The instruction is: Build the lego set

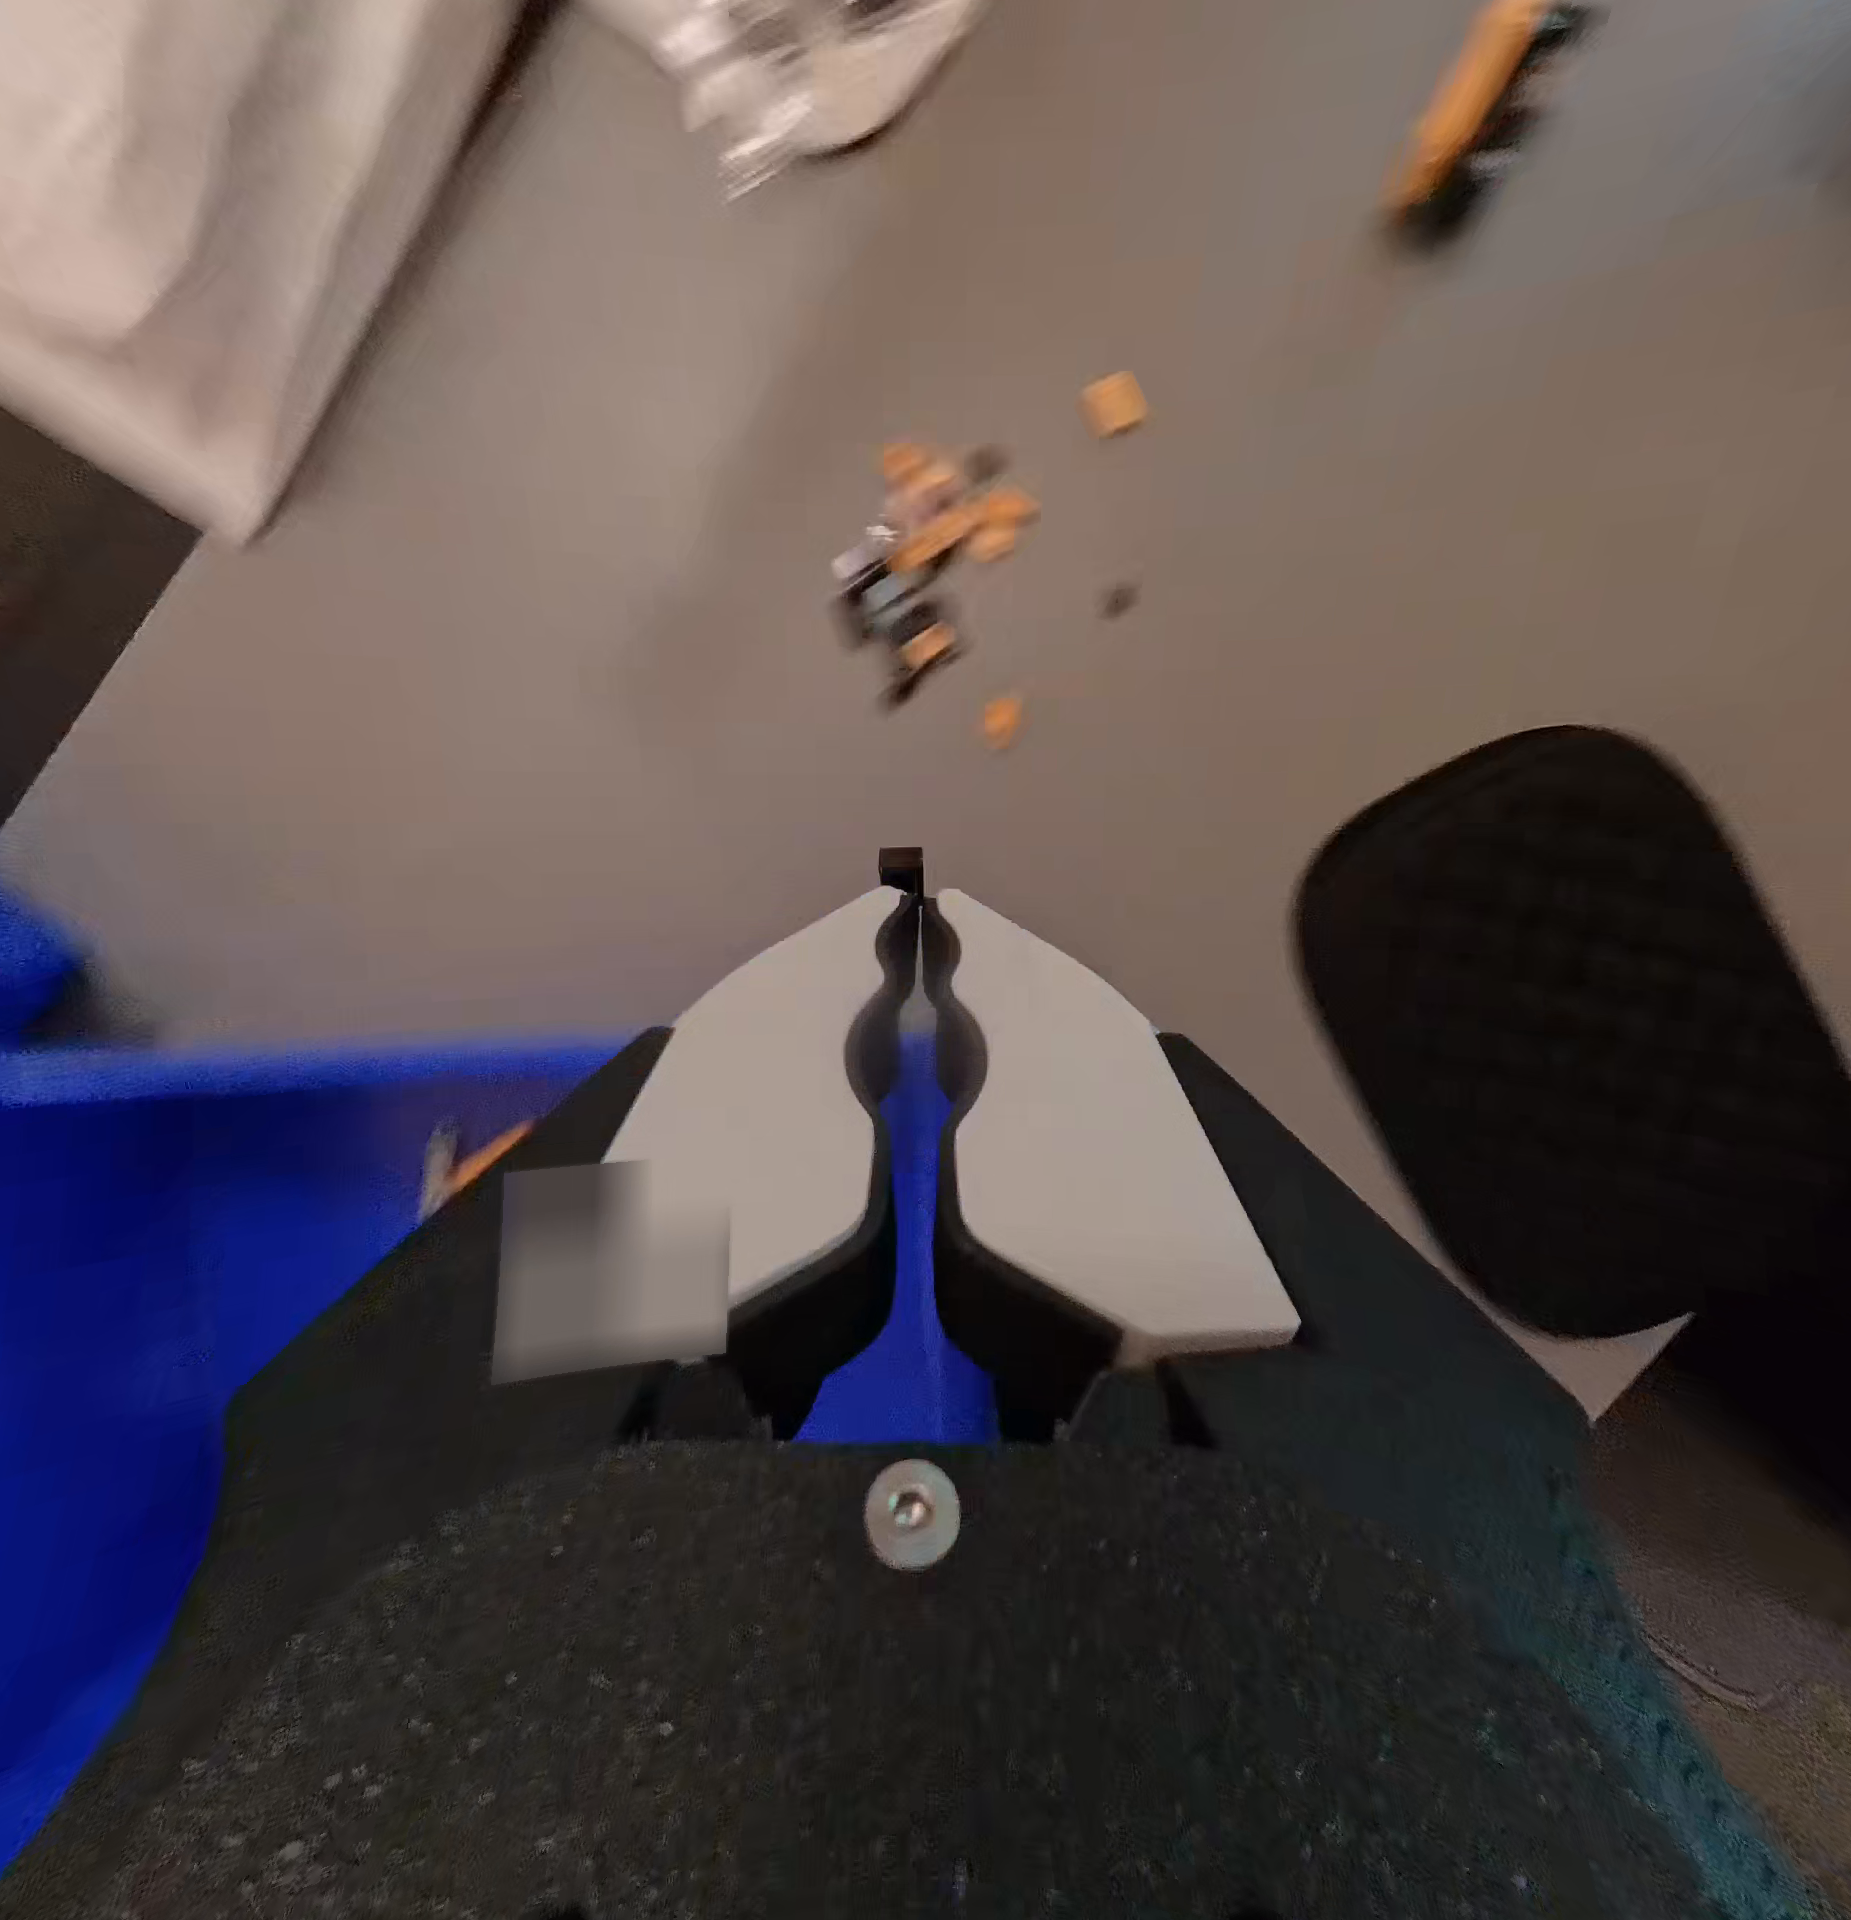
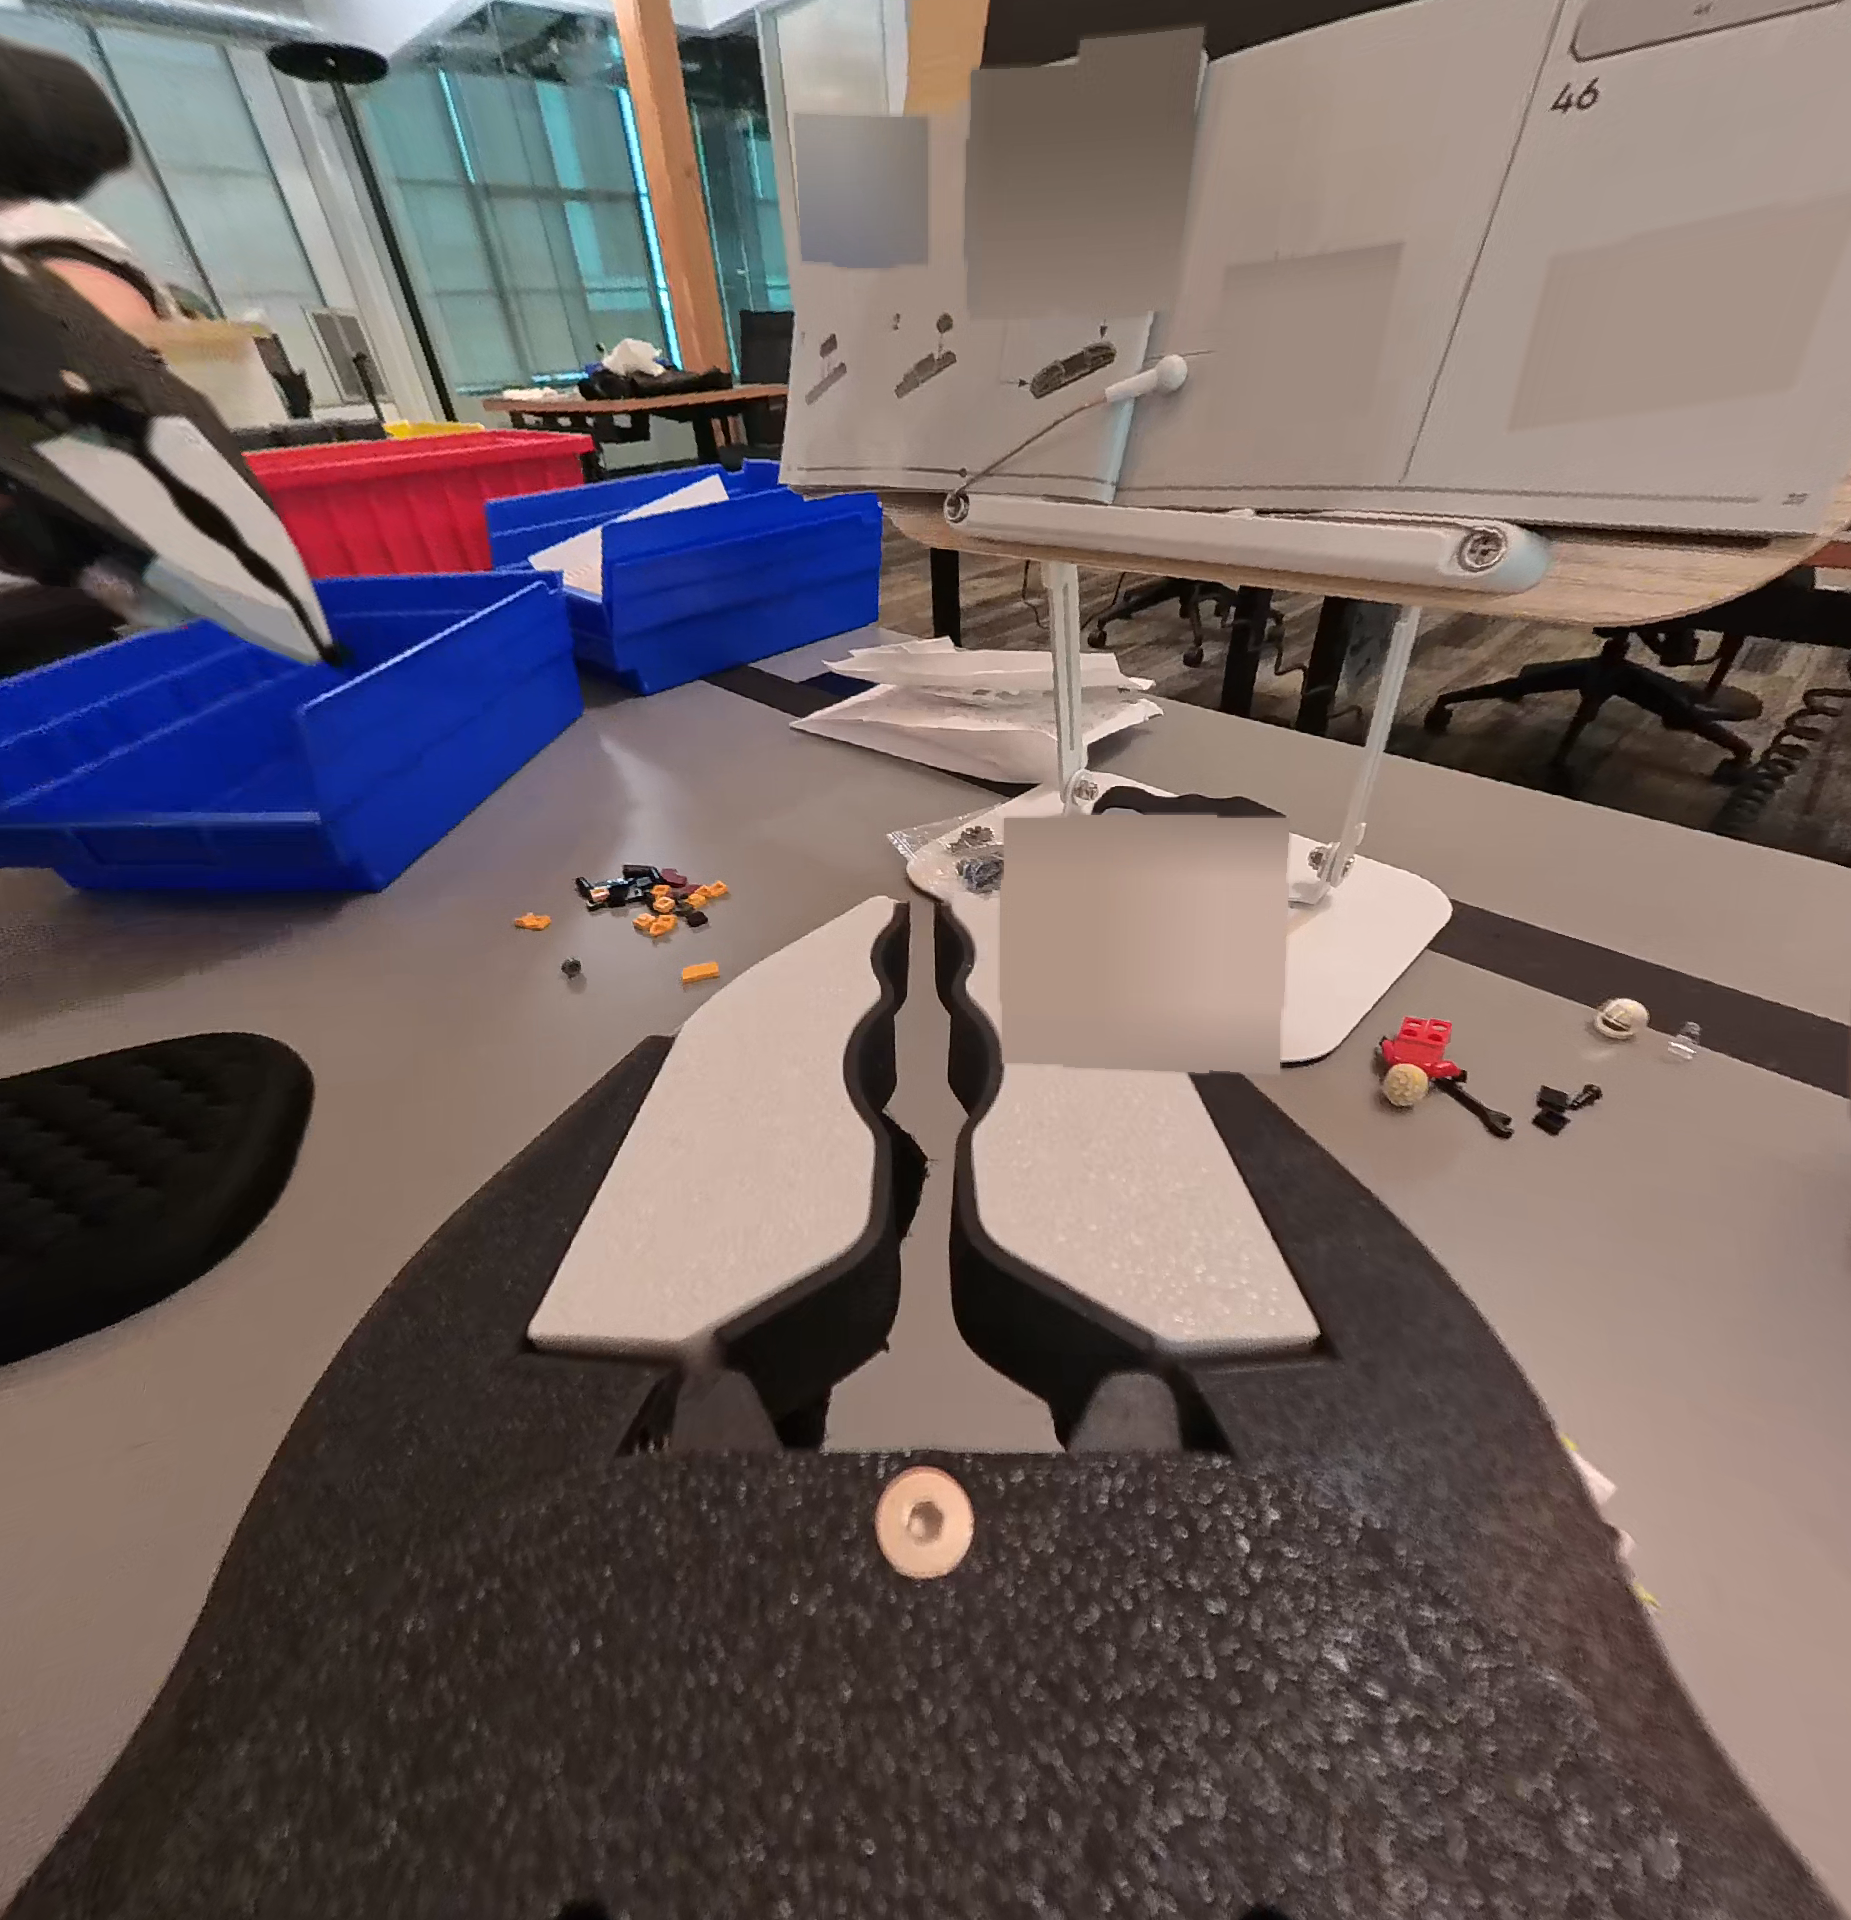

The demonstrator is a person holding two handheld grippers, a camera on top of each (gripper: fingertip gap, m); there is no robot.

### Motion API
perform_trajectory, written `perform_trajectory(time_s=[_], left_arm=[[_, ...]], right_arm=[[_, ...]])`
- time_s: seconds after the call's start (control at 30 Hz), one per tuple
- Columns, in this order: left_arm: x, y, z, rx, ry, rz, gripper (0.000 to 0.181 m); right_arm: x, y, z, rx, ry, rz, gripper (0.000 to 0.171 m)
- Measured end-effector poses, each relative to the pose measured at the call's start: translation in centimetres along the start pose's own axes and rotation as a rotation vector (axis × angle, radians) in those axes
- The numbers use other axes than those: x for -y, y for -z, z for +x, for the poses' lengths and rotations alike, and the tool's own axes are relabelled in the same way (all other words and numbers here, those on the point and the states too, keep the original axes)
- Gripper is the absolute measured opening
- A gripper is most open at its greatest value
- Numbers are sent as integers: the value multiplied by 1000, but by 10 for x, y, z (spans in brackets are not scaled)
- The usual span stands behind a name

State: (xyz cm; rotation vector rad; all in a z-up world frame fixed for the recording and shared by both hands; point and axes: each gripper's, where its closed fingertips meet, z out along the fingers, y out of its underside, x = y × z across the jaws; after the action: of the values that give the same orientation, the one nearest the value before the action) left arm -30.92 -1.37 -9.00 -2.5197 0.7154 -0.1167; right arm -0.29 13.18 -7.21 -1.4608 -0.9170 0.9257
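In the left wrist view my left gripper [image 1: 916, 899] is shut on a small black lego piece [image 1: 900, 864] that sticks out past the fingertips, held above the grey table [image 1: 588, 727]. A heap of loose orange and black pieces [image 1: 931, 551] lies beyond it. An orange and black model [image 1: 1472, 114] lies at the far right, blurred. In the right wrist view my right gripper [image 2: 921, 914] hovers over the table with a narrow slit between its fingers and nothing in it. The left gripper [image 2: 323, 649] also shows there, above a blue bin [image 2: 277, 769]. The loose pieces [image 2: 656, 899] lie left of my right fingertips.
An instruction booklet [image 2: 1316, 312] stands on a white stand [image 2: 1357, 935]. Red and black parts [image 2: 1420, 1049] lie at the right. A second blue bin [image 2: 734, 582], a red bin [image 2: 422, 499] and paper bags [image 2: 983, 696] are behind. A black padded thing [image 2: 110, 1174] sits at the left. Left tips to right tips: about 35 cm.
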Motion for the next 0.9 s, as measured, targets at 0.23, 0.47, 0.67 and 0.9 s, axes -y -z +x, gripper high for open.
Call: perform_trajectory(time_s=[0.23,0.47,0.67,0.9], left_arm=[[60,-133,112,-267,-297,-160,1],[77,-176,132,-279,-375,-193,7],[76,-142,117,-231,-291,-70,23],[41,19,-28,198,66,186,19]], right_arm=[[5,4,-5,-4,43,4,4],[-3,5,-2,-12,62,-23,4],[-5,6,2,-8,42,-28,4],[-1,6,0,1,36,-15,4]])
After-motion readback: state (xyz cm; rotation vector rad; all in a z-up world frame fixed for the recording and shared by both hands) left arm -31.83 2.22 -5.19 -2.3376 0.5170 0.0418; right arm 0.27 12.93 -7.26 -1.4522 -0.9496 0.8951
